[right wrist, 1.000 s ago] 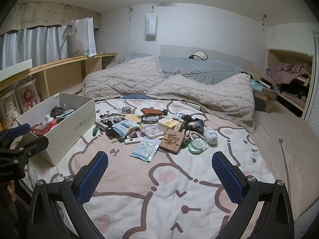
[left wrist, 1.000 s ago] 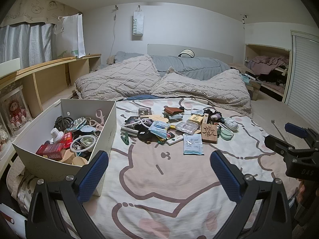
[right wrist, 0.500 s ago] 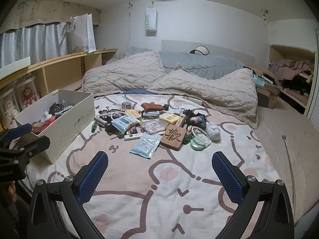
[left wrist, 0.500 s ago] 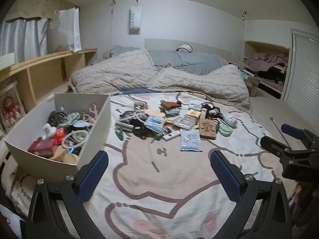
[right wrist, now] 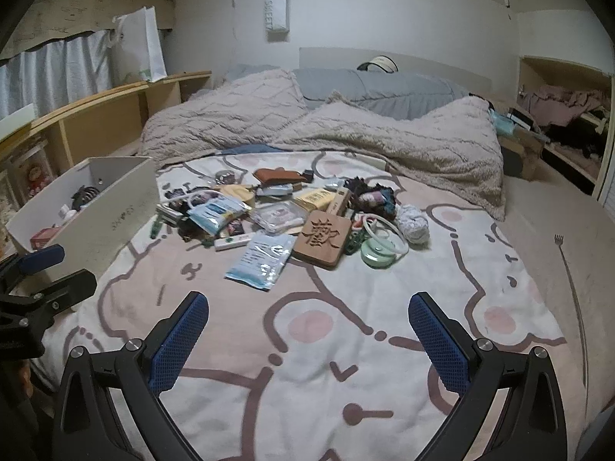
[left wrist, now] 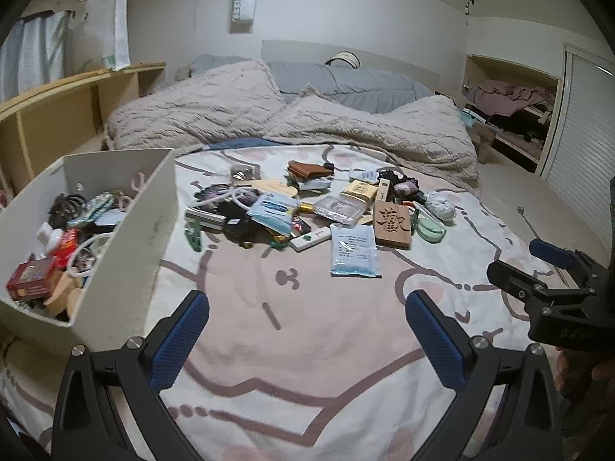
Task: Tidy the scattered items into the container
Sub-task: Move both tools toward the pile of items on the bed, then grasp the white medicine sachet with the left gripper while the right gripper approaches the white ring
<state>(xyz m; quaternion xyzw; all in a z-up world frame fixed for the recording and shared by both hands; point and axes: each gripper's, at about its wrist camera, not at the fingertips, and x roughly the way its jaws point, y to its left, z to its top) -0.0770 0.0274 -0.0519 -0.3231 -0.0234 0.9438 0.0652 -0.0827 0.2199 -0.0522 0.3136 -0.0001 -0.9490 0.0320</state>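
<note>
Both grippers hang above the near part of the bed, over the bedspread (left wrist: 307,326) with its pink and brown cartoon print. The left gripper (left wrist: 307,340) has its blue fingers (left wrist: 180,340) wide apart with nothing between them, and the right gripper (right wrist: 309,342) is the same, its fingers apart and empty. Each one shows also at the edge of the other camera.

The scattered items (left wrist: 307,211) lie in one loose heap in the middle of the bed, well ahead of both grippers. At the near side of the heap is a flat pale blue packet (right wrist: 261,259), and just beside it on the right a wooden plaque (right wrist: 323,238) with a carved character. Right of the plaque there is a green round case (right wrist: 378,255) with a white ring on top, and then a ball of grey yarn (right wrist: 413,226). A white remote control (left wrist: 309,238) lies left of the packet. A brown wallet (left wrist: 307,169) sits at the far side of the heap. The smaller things in the centre are piled on each other and I cannot tell them apart well.

The container (left wrist: 150,230), a white cardboard box, stands on the left side of the bed, near the left gripper and just beside the heap. It already holds several things, among them a red box (left wrist: 32,274) and some dark hair ties (left wrist: 65,205).

A thin back scratcher (right wrist: 572,280) lies alone on the right part of the bed.
</note>
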